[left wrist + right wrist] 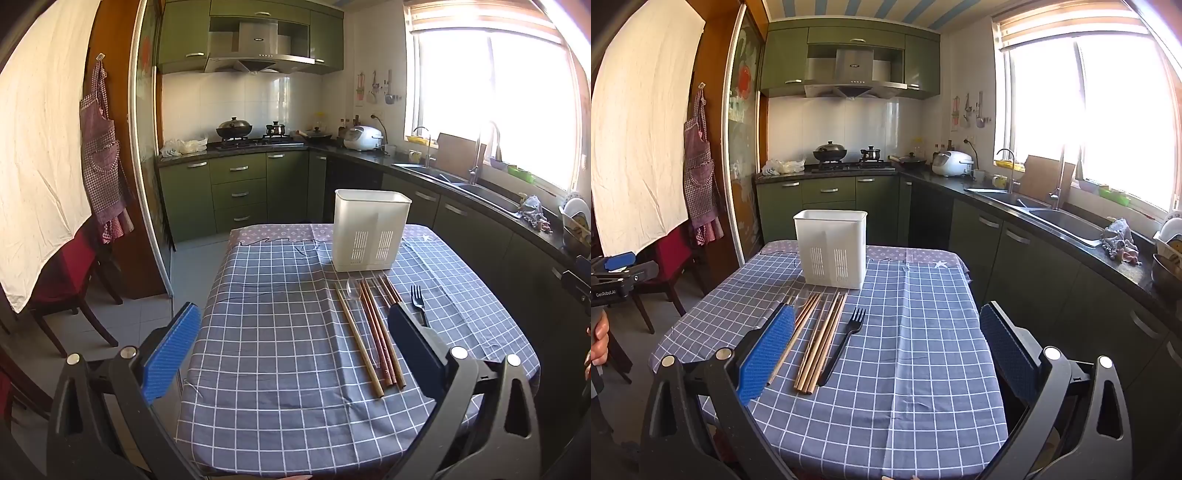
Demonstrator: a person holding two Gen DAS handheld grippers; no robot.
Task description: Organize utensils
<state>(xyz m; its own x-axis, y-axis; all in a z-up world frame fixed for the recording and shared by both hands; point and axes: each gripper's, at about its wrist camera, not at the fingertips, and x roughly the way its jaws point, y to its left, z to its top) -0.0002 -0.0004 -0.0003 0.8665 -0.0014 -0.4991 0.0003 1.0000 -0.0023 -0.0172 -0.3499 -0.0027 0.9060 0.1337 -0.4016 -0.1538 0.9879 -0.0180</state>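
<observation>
Both grippers hovered over the near edge of the bench (280, 369), jaws spread wide, nothing between them. Left gripper (291, 354) sat over the near left part of the checked cloth (923, 369); right gripper (886, 354) over the near right part. Neither touched any utensil.

Utensils lay on the cloth mid-bench, roughly parallel, running from near edge toward far edge. Chopsticks (373, 332) in a loose row: a pale pair on the left, darker reddish ones beside them, some partly hidden behind the left gripper's right finger. A clear spoon (352, 288) lay among them, bowl toward the far edge, handle hard to make out. Black fork (844, 343) lay just right of the chopsticks, tines pointing to the far edge, apart from them.

White holder (371, 229) stood upright just beyond the utensil tips, toward the far edge, slotted vents low on its front. Inside not visible from either view.

A hand (599, 339) gripping the left gripper's handle showed at the left edge of the right wrist view.

Behind the bench: green cabinets (236, 192), stove with pots, sink under a bright window.
</observation>
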